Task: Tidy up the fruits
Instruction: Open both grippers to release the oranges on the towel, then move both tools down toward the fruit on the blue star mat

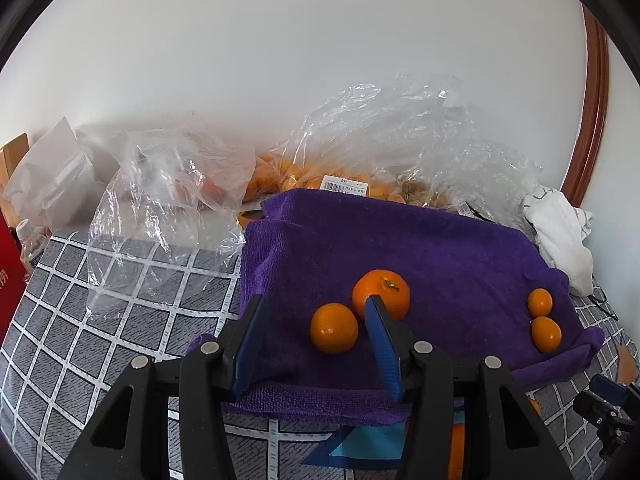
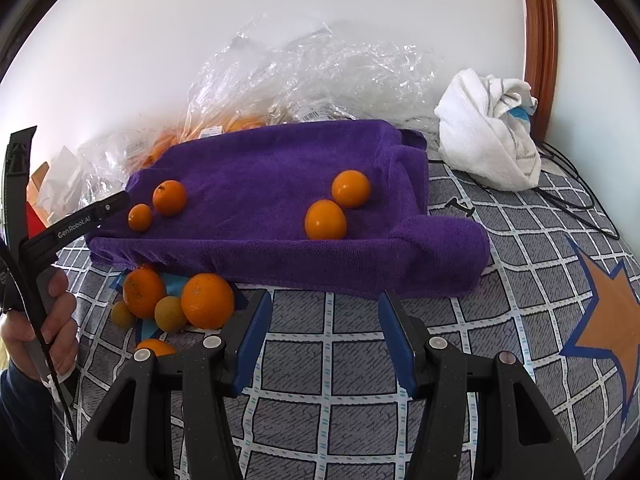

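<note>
A folded purple towel point(image 1: 440, 248) lies on the bed. Two oranges sit on its left part: one point(image 1: 334, 328) lies between the fingers of my left gripper point(image 1: 316, 302) with clear gaps on both sides, the other point(image 1: 382, 294) is just behind the right fingertip. Two smaller oranges point(image 1: 540, 302) point(image 1: 546, 334) sit at the towel's right end. My right gripper point(image 2: 325, 297) is open and empty over the checked bedcover, in front of the towel point(image 2: 280, 168). Several loose oranges point(image 2: 207, 300) lie at the towel's front left edge.
Clear plastic bags point(image 1: 360, 140) with more oranges lie against the wall behind the towel. A crumpled white cloth point(image 2: 488, 140) and black cables point(image 2: 576, 200) lie to the right. A hand point(image 2: 56, 320) holds the left tool. A bottle point(image 1: 30, 246) stands far left.
</note>
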`<state>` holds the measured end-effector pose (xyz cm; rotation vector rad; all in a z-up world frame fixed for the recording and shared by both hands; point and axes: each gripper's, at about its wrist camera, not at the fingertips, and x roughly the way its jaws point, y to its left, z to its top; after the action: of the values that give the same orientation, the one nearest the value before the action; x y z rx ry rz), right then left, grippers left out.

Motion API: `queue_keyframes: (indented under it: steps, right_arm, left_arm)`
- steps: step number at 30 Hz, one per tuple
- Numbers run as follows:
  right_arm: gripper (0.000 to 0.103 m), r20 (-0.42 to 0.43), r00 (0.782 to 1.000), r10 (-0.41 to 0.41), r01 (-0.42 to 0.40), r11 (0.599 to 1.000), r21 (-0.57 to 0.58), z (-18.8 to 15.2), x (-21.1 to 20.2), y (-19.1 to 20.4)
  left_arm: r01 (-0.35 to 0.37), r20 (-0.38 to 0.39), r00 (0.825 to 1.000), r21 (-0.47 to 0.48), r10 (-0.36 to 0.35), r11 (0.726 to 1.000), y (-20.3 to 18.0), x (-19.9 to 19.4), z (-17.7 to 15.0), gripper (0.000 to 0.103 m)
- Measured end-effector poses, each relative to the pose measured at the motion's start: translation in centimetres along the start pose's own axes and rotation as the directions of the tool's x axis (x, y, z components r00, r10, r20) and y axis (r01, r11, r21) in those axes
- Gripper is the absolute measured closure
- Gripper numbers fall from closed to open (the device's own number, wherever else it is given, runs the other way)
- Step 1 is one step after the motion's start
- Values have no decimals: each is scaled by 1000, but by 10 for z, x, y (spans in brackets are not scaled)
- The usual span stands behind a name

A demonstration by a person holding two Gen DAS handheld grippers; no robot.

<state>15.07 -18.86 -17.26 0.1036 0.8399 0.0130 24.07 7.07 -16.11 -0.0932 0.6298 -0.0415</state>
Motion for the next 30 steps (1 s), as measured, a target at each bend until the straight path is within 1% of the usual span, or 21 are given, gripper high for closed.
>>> queue_keyframes:
  steps: [2, 5, 8, 14, 19, 30]
  right_arm:
    - [48, -4, 1000, 13, -13, 1000, 6, 0, 0, 1]
    - [48, -4, 1000, 10, -10, 1000, -7, -1, 0, 6]
    - [48, -2, 1000, 30, -30, 999, -20, -4, 1, 10]
    - [48, -34, 998, 57, -58, 998, -19, -11, 9, 18]
    - [48, -52, 996, 70, -72, 996, -44, -12, 15, 27]
    - [48, -60, 993, 98, -103, 990, -96, -13, 24, 47]
  left_arm:
    - [0, 0, 1000, -6, 0, 1000, 1, 0, 0, 55]
    - [5, -4, 1000, -21, -5, 1000, 4, 1, 1, 55]
    - [11, -5, 1000, -31, -11, 999, 6, 0, 2, 55]
    - [10, 21, 1000, -27, -9, 1000, 4, -5, 4, 53]
    - [20, 14, 1000, -34, -20, 999, 4, -4, 4, 52]
    - [8, 33, 999, -65, -6, 998, 13, -8, 1, 51]
